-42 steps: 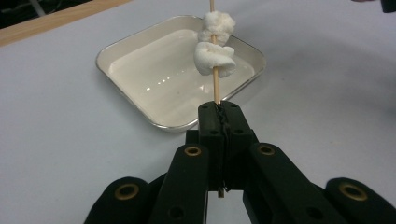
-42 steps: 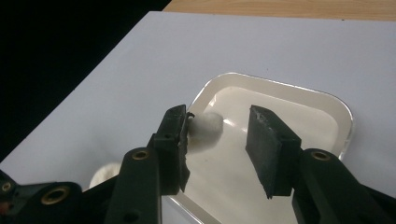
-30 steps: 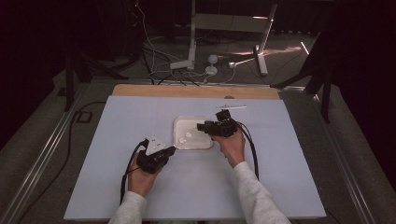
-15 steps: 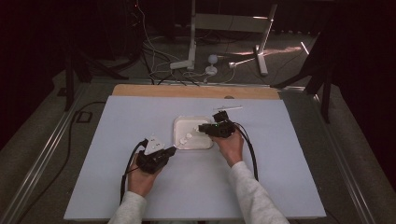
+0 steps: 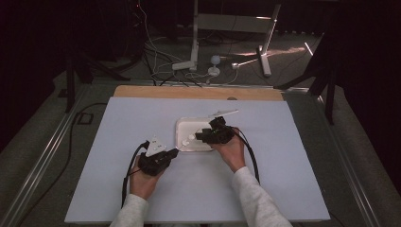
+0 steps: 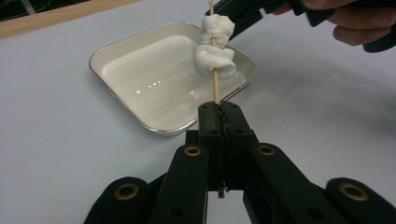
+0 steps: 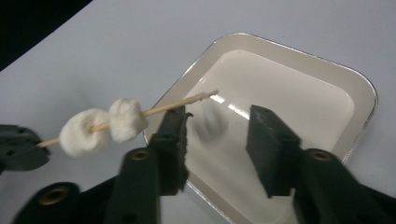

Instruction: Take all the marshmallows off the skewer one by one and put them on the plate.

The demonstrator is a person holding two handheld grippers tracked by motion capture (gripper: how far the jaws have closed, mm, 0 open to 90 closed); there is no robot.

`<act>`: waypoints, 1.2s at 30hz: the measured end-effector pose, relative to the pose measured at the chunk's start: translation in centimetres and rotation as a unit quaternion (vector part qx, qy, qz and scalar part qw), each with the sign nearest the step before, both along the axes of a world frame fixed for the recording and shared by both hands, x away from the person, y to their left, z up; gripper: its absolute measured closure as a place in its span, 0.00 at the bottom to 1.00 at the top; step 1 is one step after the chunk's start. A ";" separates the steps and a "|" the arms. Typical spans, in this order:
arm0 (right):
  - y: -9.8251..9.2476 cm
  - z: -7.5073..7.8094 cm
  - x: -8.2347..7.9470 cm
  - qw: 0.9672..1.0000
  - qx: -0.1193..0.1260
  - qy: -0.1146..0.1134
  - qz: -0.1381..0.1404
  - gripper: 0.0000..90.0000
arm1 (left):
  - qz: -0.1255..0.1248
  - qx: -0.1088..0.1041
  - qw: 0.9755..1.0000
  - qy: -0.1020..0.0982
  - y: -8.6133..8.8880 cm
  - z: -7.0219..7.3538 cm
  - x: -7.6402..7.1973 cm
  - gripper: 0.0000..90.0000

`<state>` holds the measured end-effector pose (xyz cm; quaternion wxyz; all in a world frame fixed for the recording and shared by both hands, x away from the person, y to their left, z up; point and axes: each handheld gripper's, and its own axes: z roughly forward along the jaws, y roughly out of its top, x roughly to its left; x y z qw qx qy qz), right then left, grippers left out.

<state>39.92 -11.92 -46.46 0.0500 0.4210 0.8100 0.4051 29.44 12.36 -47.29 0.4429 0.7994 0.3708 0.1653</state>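
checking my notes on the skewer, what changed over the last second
The right hand-held gripper shifted slightly toward the tray's near edge, and its jaws have just been closing, with nothing between them. The left hand-held gripper stayed put, shut on the skewer with two marshmallows; the tray didn't move.

Dim surroundings, table evenly lit; tray (image 7: 359,88) glares softly (near jaws blurred)

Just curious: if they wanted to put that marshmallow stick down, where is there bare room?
The white tray is bare inside. The lavender mat is free left of the tray, right of the right gripper, and between the forearms. It's crowded where the skewer with marshmallows spans from the left gripper over the tray's near edge.
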 end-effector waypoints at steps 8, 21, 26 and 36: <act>-0.1 0.1 -0.2 1.000 0.018 0.012 0.006 0.67 | 0.011 -0.006 1.000 -0.002 0.5 0.1 0.1 1.00; 0.6 0.9 -2.4 0.996 0.080 0.008 0.046 0.64 | 0.013 -0.015 1.000 -0.005 0.4 0.1 0.0 1.00; 1.2 0.9 -2.6 0.997 0.067 -0.008 0.044 0.80 | 0.006 -0.024 1.000 -0.002 0.2 0.1 0.0 1.00; 1.7 0.9 -2.8 0.996 0.068 -0.031 0.039 0.86 | 0.012 -0.032 0.999 0.002 0.2 0.1 0.0 1.00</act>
